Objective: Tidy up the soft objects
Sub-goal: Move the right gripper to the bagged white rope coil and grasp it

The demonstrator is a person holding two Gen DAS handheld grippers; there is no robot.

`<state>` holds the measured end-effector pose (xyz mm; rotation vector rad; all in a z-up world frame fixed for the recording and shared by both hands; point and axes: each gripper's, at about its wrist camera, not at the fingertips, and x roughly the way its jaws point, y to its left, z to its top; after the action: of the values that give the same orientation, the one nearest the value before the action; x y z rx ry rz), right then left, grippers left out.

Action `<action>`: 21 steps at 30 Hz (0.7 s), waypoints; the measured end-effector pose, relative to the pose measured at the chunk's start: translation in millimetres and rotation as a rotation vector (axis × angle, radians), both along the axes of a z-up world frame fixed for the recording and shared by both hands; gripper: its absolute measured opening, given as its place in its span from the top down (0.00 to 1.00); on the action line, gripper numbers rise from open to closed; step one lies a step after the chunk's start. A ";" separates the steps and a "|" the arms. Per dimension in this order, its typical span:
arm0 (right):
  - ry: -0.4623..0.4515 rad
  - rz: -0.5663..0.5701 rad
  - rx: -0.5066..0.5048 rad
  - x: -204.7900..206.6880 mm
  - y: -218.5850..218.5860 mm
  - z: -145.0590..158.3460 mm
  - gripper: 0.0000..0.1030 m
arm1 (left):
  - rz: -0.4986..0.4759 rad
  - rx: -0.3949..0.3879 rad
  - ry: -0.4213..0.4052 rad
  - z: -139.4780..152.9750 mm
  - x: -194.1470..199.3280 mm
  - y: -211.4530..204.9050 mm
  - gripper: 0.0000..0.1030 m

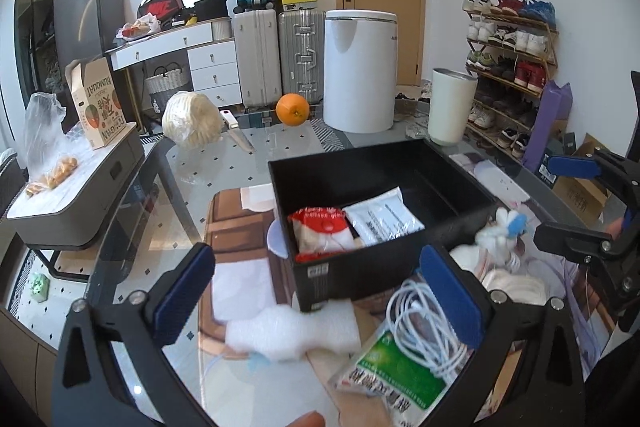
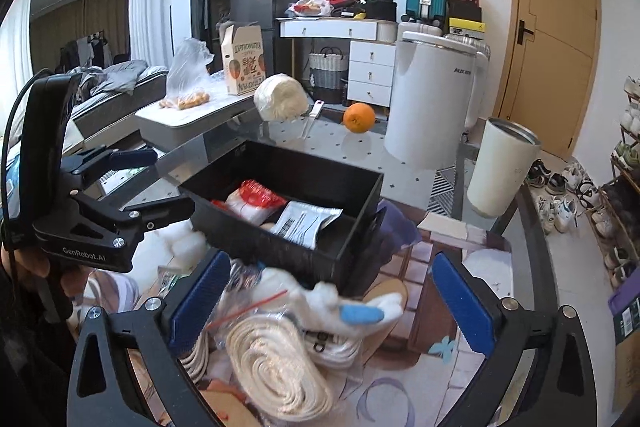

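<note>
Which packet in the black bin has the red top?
The packet at the bin's left end; the flat white pouch beside it carries only dark print.

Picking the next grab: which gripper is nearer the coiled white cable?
Left. The left gripper stands open right over the coiled white cable; the right gripper hangs off to its side, by the black bin.

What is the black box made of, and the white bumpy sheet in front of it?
Black box: looks like rigid matte plastic, with straight thin walls and a dull sheen. White bumpy sheet: probably soft packing foam, with a puffy, pebbled surface and a floppy edge.
</note>
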<state>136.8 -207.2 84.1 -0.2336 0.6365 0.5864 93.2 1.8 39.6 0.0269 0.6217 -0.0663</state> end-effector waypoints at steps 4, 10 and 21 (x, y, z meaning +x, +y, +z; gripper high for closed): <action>0.035 -0.003 -0.012 -6.9 0.0 -10.4 0.00 | 0.006 0.003 0.034 -3.9 -1.6 1.0 0.00; 0.084 0.012 -0.034 -17.2 5.1 -25.6 0.00 | 0.001 0.026 0.054 -7.8 -5.3 -2.8 0.00; 0.193 0.029 -0.067 -24.9 0.8 -51.4 0.00 | -0.001 -0.018 0.156 -28.6 -8.2 2.2 0.00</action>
<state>111.9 -206.4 32.7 -0.2512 0.8414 0.6204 85.0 3.9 11.0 0.0043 0.7773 -0.0751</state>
